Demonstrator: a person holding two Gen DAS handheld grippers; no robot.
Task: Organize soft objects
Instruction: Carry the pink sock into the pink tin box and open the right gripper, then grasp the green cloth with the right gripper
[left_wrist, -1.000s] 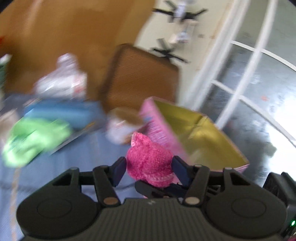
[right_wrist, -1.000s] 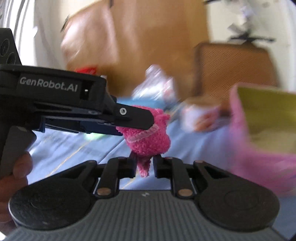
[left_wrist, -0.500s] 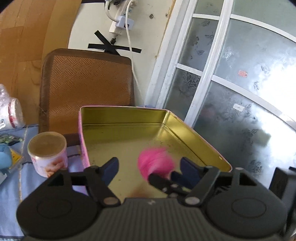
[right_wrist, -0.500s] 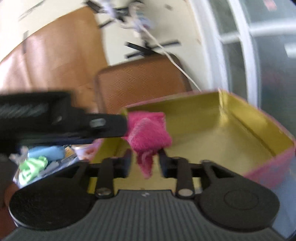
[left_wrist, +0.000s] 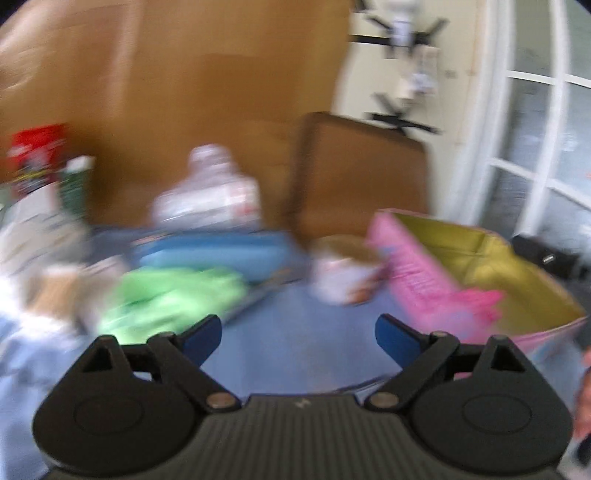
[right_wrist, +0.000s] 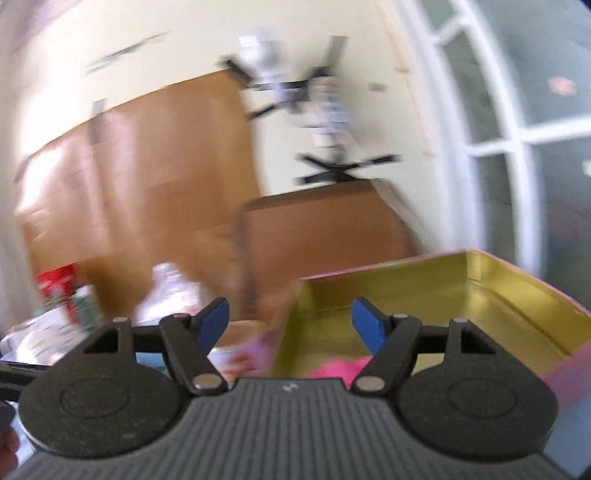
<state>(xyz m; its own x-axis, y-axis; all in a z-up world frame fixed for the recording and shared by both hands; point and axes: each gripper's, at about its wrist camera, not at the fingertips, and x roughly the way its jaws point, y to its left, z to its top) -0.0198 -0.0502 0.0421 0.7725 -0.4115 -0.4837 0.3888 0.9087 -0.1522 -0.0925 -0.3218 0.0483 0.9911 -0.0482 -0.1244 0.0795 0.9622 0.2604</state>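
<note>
The pink knitted cloth (left_wrist: 480, 299) lies inside the pink tin with a gold inside (left_wrist: 517, 266), at the right in the left wrist view. My left gripper (left_wrist: 297, 338) hangs over the blue tablecloth, its jaws opening with nothing between them. A green soft cloth (left_wrist: 173, 299) lies ahead to its left. In the right wrist view the pink cloth (right_wrist: 340, 367) shows low in the tin (right_wrist: 498, 295), just below my right gripper (right_wrist: 290, 326), whose jaws are opening and hold nothing.
A small round can (left_wrist: 343, 273) stands beside the tin's left wall. A blue pouch (left_wrist: 214, 254), a clear plastic bag (left_wrist: 210, 199) and a red pack (left_wrist: 35, 155) lie further back. A brown chair back (left_wrist: 358, 173) and glass doors (left_wrist: 546, 147) stand behind the table.
Both grippers were shut on the pink cloth and carried it over the tin. Both have since opened and let it go; it now lies in the tin. The left gripper has swung back left.
</note>
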